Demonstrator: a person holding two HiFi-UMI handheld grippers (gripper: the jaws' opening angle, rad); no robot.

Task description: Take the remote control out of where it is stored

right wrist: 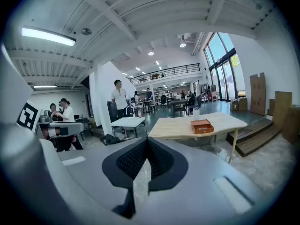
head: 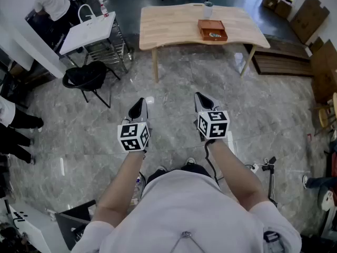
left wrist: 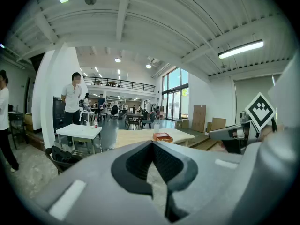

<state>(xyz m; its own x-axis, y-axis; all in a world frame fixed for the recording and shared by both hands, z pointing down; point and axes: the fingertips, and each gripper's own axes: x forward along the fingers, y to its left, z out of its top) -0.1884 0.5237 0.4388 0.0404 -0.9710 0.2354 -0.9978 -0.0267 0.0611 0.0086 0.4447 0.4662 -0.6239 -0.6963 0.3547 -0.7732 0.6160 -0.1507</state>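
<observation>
Room: open hall with a white beamed ceiling and a polished floor (head: 174, 88) of grey marbled tile.

Tables, count 2. One pale wooden tabletop (head: 168, 28) with curved edges on slim legs, straight ahead of me. One white rectangular table (head: 89, 28) on a metal frame, off to the left. One black chair (head: 84, 75) stands just in front of the white table.

Grippers, count 2. The left gripper (head: 139, 105) and right gripper (head: 202, 99) are held side by side over the bare floor, well short of the tabletop. In each gripper view the ribbed black pads meet at the tips, jaws together, nothing between them.

On the tabletop: one orange-brown rectangular box (head: 212, 29), open on top, toward the right end. One pale cup (head: 208, 8) stands behind it, apart.

Remote control: I cannot pick it out. Something small lies in the box, too small to identify.
</observation>
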